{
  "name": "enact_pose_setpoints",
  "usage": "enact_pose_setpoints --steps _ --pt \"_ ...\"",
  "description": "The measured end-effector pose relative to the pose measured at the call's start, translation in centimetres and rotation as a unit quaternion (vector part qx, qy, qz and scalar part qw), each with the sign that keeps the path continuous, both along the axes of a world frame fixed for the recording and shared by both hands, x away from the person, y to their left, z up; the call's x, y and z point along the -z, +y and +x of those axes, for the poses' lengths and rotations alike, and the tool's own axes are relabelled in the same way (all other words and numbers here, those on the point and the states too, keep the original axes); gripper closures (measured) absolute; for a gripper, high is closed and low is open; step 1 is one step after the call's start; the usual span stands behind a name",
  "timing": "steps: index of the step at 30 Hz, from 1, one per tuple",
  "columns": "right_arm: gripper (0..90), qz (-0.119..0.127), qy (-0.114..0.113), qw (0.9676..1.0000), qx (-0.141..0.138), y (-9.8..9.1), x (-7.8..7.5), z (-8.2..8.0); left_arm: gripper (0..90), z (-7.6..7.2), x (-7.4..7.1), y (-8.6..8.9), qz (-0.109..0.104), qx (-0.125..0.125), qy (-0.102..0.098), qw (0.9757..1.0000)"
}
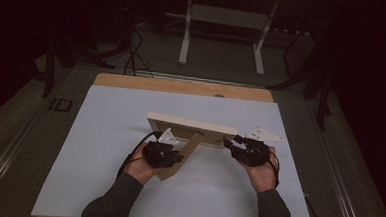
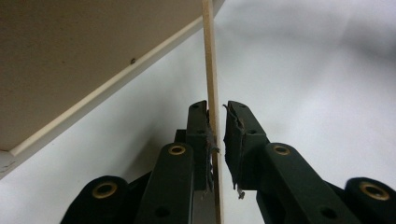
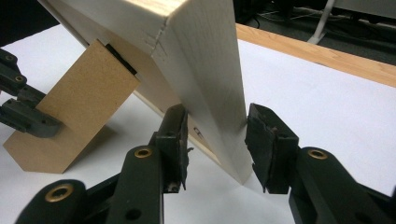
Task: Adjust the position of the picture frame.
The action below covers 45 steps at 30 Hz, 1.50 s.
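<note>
Two claws work on one pale wooden picture frame [image 1: 192,130], which stands tilted on its lower edge near the middle of the bench [image 1: 104,134], its back turned towards the person. From that back a brown fibreboard stand [image 1: 181,158] swings out and down to the white sheet. The left claw [image 1: 176,155] is clamped on this thin board: in the left gripper view the stand [image 2: 211,70] runs edge-on straight up between the two pads, one pad pressed on it and the other all but touching. The right claw [image 1: 231,142] straddles the frame's right-hand corner; in the right gripper view the frame's side [image 3: 210,79] sits between the jaws, both pads at its faces, the right one against the wood, though I cannot tell how hard it squeezes. Each claw rests in a hand with a dark sleeve behind it.

A white sheet covers nearly the whole bench, and a strip of bare light wood [image 1: 182,86] shows along the far edge. I can read no label or writing on frame, stand or claws. Beyond the bench lies grey carpet, dark cables [image 1: 133,55] trail at the far left, and the white legs of another table [image 1: 220,35] stand at the back in a dim room. Open white surface spreads left, right and in front of the frame, which stands well apart from every edge.
</note>
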State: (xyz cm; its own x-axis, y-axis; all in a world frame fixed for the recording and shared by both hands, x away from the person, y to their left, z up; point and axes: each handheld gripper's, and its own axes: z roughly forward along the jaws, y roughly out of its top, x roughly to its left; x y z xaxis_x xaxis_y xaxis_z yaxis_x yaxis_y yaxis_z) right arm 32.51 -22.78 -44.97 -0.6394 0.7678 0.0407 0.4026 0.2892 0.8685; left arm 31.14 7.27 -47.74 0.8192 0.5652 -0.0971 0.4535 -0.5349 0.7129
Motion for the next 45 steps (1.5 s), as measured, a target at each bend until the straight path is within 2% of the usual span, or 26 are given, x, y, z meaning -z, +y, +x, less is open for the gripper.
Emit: enact_pose_setpoints --steps 4,14,20,29,33,37,45 --pt "58.8 -0.001 0.0 1.0 -0.002 0.0 0.1 -0.1 78.9 -0.1 0.2 0.1 0.003 0.002 0.002 1.0" --pt "58.2 -0.005 0.006 0.9999 -0.008 -0.2 0.5 0.0 70.3 -0.3 -0.1 0.9 -0.015 -0.005 -0.002 0.9999" --pt "54.5 -0.01 0.014 0.9998 -0.011 -0.3 1.1 -0.1 65.0 -0.7 -0.6 1.8 -0.034 -0.005 -0.004 0.9994" --pt "55.0 -0.013 0.027 0.9994 -0.016 -1.6 1.7 -0.5 62.4 -1.1 -1.4 3.4 -0.062 -0.029 -0.014 0.9976" --pt "57.8 -0.019 0.035 0.999 -0.018 -2.3 1.9 -0.4 63.8 -1.1 -1.7 3.9 -0.064 -0.044 -0.021 0.9968" --pt "60.5 -0.025 0.044 0.9986 -0.014 -2.9 2.0 0.1 63.8 -1.0 -2.0 4.2 -0.056 -0.061 -0.031 0.996" --pt "65.1 -0.022 0.047 0.9986 0.008 -3.3 1.7 1.6 64.9 -1.0 -2.2 3.8 -0.042 -0.071 -0.05 0.9954"
